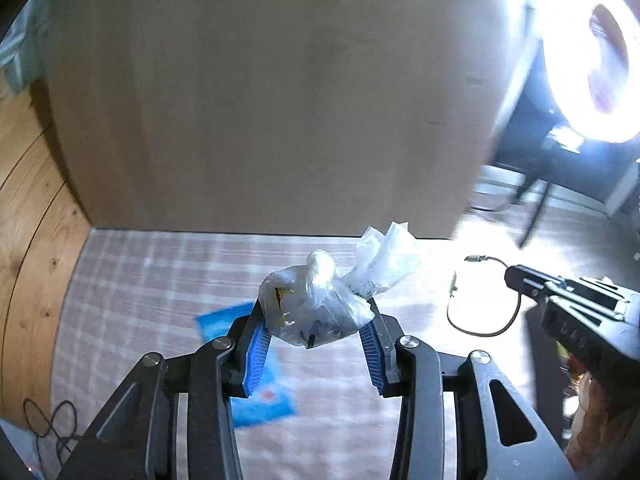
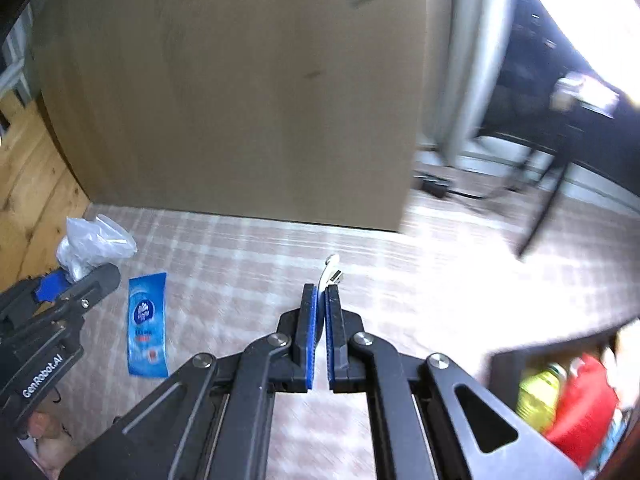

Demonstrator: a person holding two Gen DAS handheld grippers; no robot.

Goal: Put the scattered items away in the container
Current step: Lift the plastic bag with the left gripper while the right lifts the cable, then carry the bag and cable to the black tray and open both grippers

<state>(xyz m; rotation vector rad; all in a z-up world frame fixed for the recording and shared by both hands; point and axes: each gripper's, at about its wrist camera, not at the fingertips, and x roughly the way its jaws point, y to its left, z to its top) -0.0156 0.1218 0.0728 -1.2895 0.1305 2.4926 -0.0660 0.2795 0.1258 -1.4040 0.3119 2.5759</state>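
Note:
My left gripper [image 1: 316, 312] is shut on a knotted clear plastic bag [image 1: 320, 300] of small odds and ends, held above the checked cloth [image 1: 160, 280]. A blue tissue pack [image 1: 260, 400] lies flat on the cloth below it. In the right wrist view my right gripper [image 2: 321, 292] is shut on a thin white cable [image 2: 329, 270], whose metal plug sticks out past the tips. The left wrist view shows the cable's loop [image 1: 480, 326] hanging under the right gripper [image 1: 516, 276]. A dark container [image 2: 504, 360] holding red and yellow items sits at lower right.
A large brown cardboard box [image 2: 240, 100] stands at the back of the cloth. Wooden panelling [image 1: 28, 240] runs along the left. A bright ring light [image 1: 592, 52] on a stand and dark chair legs [image 2: 540, 200] are at the right. Black wires [image 1: 52, 424] lie at lower left.

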